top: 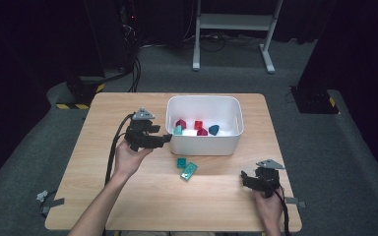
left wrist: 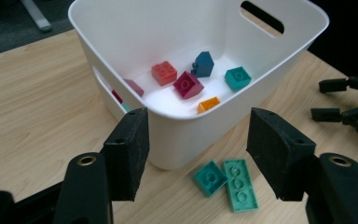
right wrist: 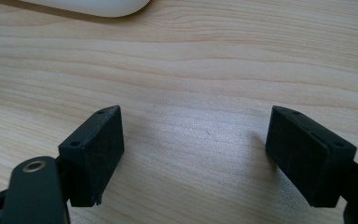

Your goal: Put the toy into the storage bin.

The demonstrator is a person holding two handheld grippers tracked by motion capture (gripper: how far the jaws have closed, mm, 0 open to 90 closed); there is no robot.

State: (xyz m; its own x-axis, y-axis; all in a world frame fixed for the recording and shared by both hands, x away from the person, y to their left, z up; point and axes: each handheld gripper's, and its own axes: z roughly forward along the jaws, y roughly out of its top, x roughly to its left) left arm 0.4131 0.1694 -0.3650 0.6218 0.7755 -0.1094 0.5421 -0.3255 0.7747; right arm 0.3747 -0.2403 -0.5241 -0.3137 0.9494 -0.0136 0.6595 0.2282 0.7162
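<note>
Our left gripper (left wrist: 193, 154) hangs with its black jaws parted and nothing between them, at the near wall of the white tub (left wrist: 186, 128). Just below that wall, two teal bricks (left wrist: 226, 179) lie side by side on the wooden table (left wrist: 32, 93). Inside the tub we see red, maroon, blue, teal and orange bricks (left wrist: 186, 84). Well apart, our right gripper (top: 248, 178) rests spread and empty on bare wood.
</note>
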